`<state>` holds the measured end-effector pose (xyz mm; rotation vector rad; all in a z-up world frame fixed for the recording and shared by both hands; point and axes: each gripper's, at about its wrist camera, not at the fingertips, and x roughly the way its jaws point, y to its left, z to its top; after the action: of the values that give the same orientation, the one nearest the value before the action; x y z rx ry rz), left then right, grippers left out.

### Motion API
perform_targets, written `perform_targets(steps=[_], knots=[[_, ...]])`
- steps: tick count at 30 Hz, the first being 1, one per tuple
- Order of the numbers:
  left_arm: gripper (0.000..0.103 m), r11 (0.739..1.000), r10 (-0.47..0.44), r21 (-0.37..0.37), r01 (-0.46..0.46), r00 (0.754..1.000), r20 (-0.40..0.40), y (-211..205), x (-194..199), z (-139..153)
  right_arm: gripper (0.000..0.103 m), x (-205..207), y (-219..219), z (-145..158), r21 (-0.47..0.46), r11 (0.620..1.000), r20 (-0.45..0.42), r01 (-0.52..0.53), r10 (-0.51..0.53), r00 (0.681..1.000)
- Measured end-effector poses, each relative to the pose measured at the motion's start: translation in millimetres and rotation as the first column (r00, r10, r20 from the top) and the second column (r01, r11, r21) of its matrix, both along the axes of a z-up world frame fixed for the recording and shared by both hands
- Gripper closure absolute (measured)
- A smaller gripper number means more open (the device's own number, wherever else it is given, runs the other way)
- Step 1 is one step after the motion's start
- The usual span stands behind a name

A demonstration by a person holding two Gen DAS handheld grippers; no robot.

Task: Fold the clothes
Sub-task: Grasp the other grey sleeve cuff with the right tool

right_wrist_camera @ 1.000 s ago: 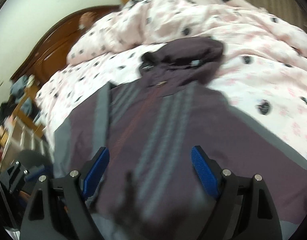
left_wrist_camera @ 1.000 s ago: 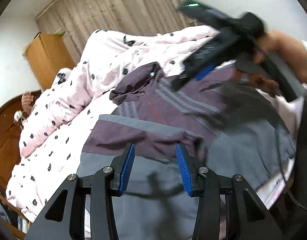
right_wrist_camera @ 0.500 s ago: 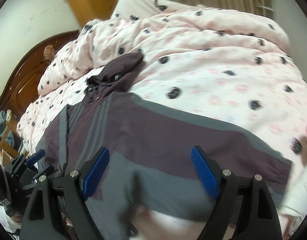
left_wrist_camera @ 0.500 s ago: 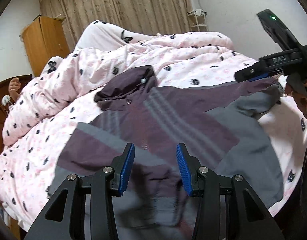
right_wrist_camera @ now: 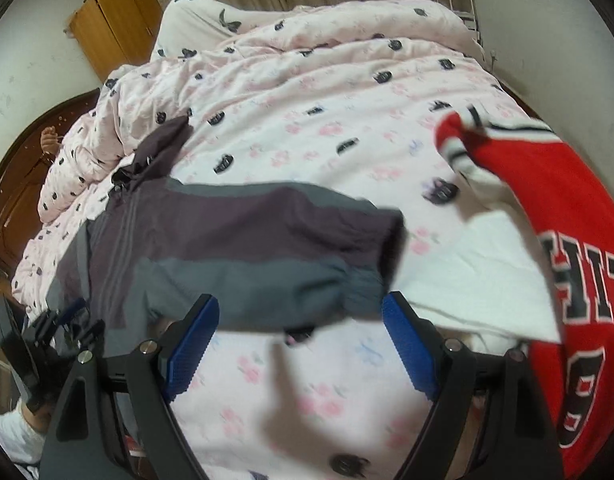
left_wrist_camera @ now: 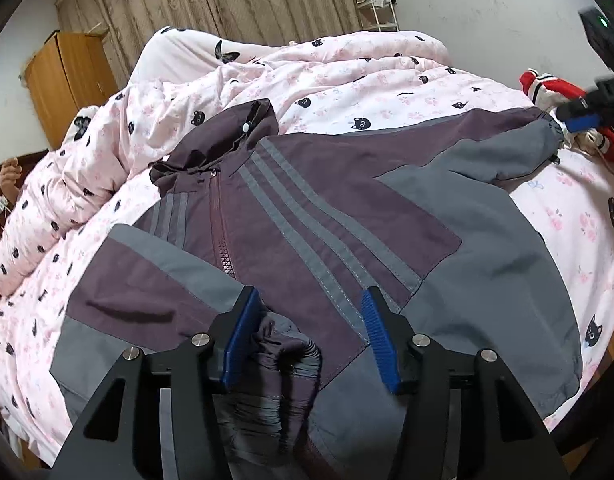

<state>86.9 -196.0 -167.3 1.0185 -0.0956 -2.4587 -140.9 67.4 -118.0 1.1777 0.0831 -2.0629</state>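
A purple and grey hooded jacket (left_wrist_camera: 307,208) lies face up on the bed, zip closed. Its left sleeve (left_wrist_camera: 139,292) is folded across the lower body. That sleeve's bunched cuff (left_wrist_camera: 283,354) sits between the jaws of my left gripper (left_wrist_camera: 311,340), which are opening; the cuff rests against the left pad only. The other sleeve (right_wrist_camera: 247,240) stretches out to the right. My right gripper (right_wrist_camera: 299,340) hovers open just below that sleeve's grey cuff (right_wrist_camera: 359,284), nothing pressed between its pads. It also shows as a right gripper (left_wrist_camera: 579,118) at the sleeve end.
A pink quilt (left_wrist_camera: 347,76) with black cat prints is heaped behind the jacket. A red and white jersey (right_wrist_camera: 567,220) and white cloth (right_wrist_camera: 487,272) lie right of the sleeve end. A wooden wardrobe (left_wrist_camera: 67,80), curtains and a dark headboard (right_wrist_camera: 19,184) stand behind.
My right gripper swept right along the outstretched sleeve to its cuff, bringing the red jersey into view. My left gripper sank toward the folded sleeve's cuff and its jaws widened.
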Motion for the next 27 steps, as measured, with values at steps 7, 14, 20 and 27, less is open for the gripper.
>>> perform_targets(steps=[7,14,20,27], knots=[[0.053,0.999,0.011,0.043,-0.010,1.000,-0.014,-5.8,0.2,-0.4,0.023,-3.5,11.1,-13.6,0.011,1.000,0.047,0.000,0.000,0.999],[0.053,0.999,0.017,0.045,-0.016,1.000,-0.013,-5.4,-1.3,-1.1,0.032,-15.9,21.9,-13.4,-0.153,0.988,0.158,0.031,-0.006,0.987],[0.053,0.999,0.018,0.043,-0.017,1.000,-0.012,-5.5,-1.6,-1.4,0.033,-19.0,24.8,-15.2,-0.296,0.954,0.297,0.045,0.047,0.954],[0.052,0.999,0.014,0.044,-0.013,1.000,-0.012,-6.5,-1.3,-1.9,0.034,-38.5,20.8,-44.6,-0.274,0.946,0.412,0.176,-0.050,0.910]])
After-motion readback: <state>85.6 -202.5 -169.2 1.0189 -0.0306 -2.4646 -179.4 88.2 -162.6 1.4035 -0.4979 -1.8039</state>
